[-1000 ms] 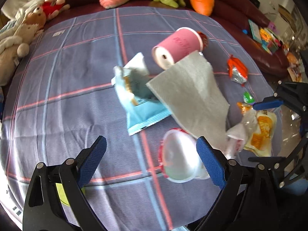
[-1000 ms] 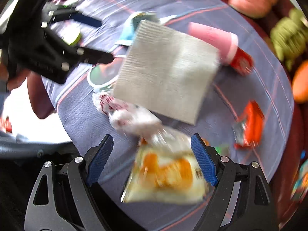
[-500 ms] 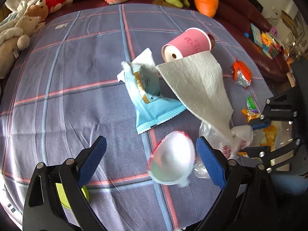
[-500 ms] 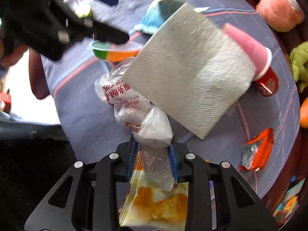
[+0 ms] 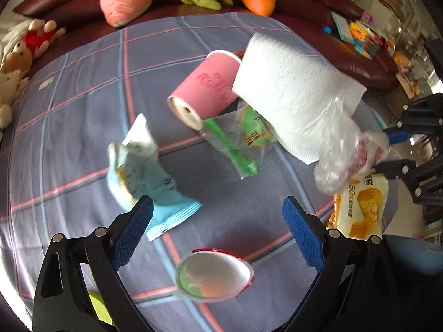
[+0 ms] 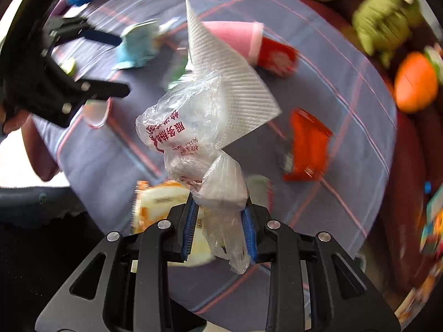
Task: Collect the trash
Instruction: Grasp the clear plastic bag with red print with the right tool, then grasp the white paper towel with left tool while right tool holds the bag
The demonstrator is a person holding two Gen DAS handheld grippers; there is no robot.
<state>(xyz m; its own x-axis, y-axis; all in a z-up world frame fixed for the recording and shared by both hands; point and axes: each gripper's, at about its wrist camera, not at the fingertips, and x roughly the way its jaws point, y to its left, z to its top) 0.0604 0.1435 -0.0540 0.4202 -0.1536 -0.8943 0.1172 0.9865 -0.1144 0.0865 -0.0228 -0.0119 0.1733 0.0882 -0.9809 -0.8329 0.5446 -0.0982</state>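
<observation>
Plush toys (image 5: 19, 63): lay at 9 to 10 o'clock in the left wrist view, on the maroon sofa (image 5: 318, 2).
Left gripper (image 5: 217, 217): jaws stood wide apart with nothing between the blue pads (image 5: 133, 225); it hung over the checked tablecloth (image 5: 69, 127).
Light blue snack packet (image 5: 144, 171): lay crumpled on the cloth, just beyond the left pad.
Foil-lidded cup (image 5: 214, 275): lay tilted at 6 o'clock, below the open jaws.
Pink paper cup (image 5: 206, 88): lay on its side near centre, base toward the camera.
Green-printed clear wrapper (image 5: 238, 141): lay just beside the cup at its 5 o'clock.
White paper towel (image 5: 293, 96): raised off the cloth at 2 o'clock, touching the plastic bag.
Clear plastic bag (image 6: 193, 138): crumpled, with red print, clamped in the right gripper (image 6: 218, 229); its jaws had just been closing and pressed on the bag's neck.
Yellow snack packet (image 5: 362, 207): lay at 4 o'clock, beneath the bag.
Orange wrapper (image 6: 307, 144): lay at 3 o'clock in the right wrist view.
</observation>
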